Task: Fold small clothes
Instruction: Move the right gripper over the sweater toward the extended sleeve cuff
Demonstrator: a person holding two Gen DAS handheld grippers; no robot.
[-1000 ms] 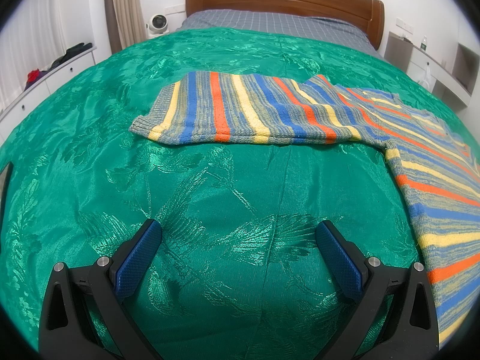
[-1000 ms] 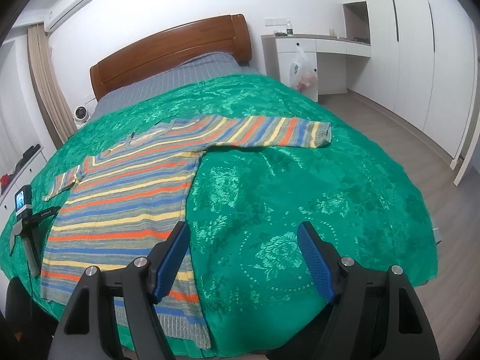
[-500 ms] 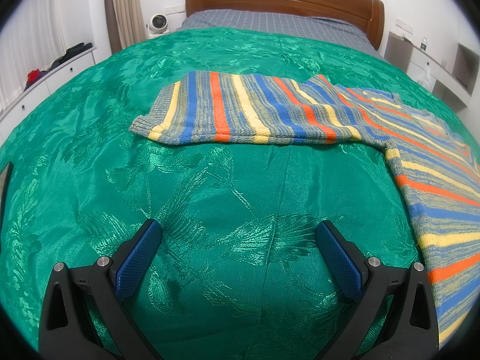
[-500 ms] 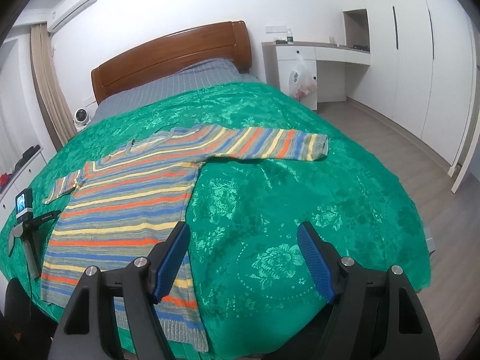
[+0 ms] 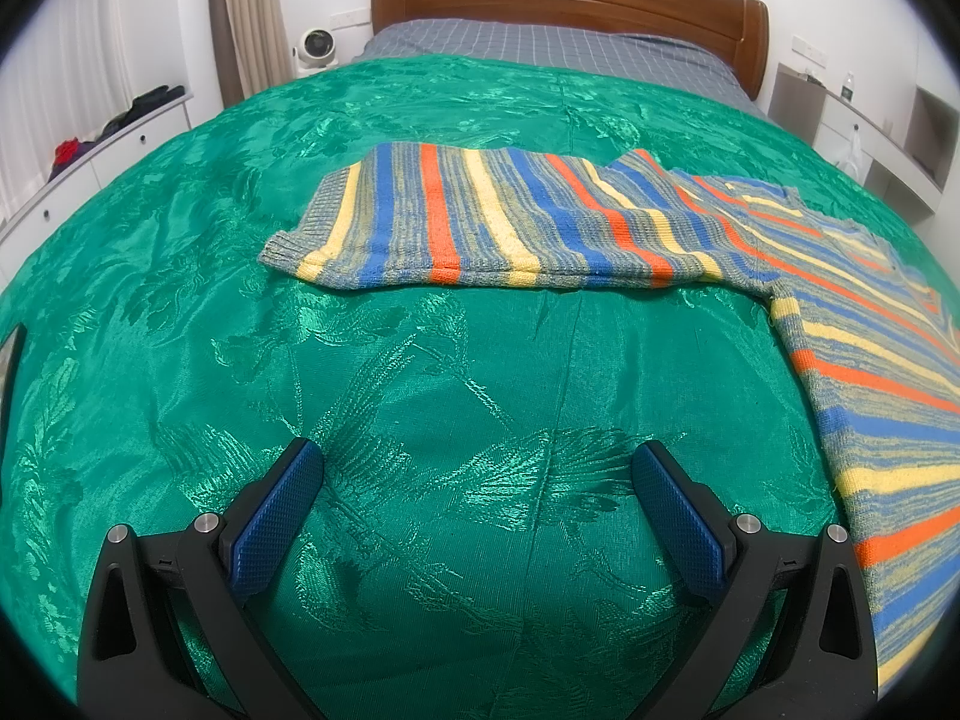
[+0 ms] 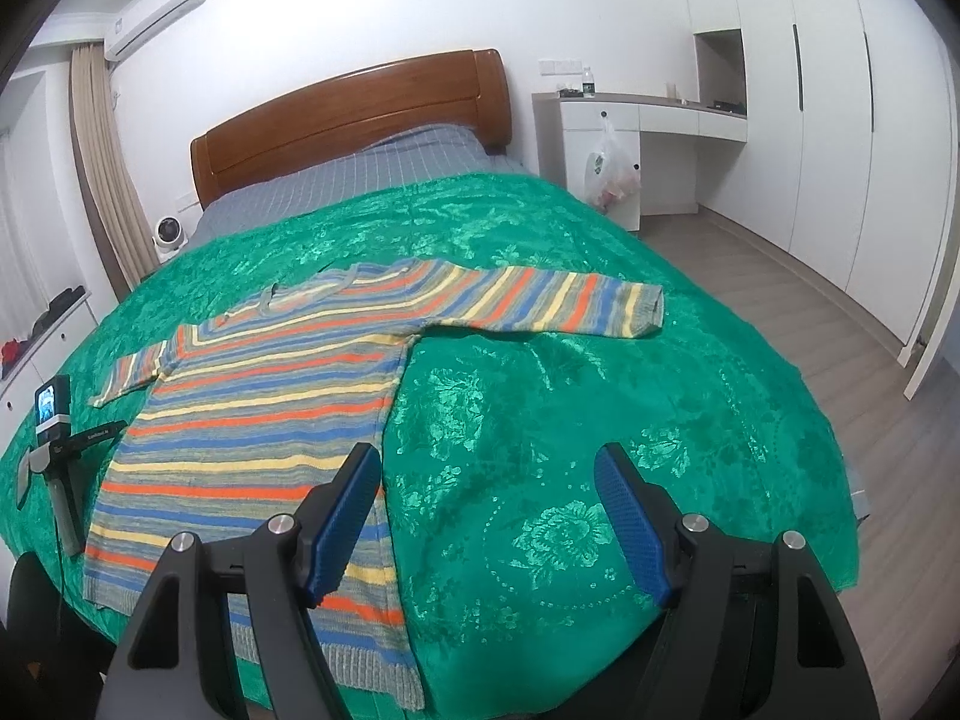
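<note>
The left tongs [image 5: 477, 489] stood wide apart, angled downward, holding nothing. The right tongs [image 6: 489, 495] likewise gaped wide and empty, tilted downward.

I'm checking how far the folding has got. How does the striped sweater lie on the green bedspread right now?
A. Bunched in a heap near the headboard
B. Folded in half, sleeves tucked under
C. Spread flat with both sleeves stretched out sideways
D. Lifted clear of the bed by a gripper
C: the striped sweater lies flat on the green bedspread, one sleeve out to each side, and neither gripper touches it.

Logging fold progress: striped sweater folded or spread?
Spread. The striped sweater lies flat on the green bedspread, both sleeves stretched outward, no fold made.
</note>
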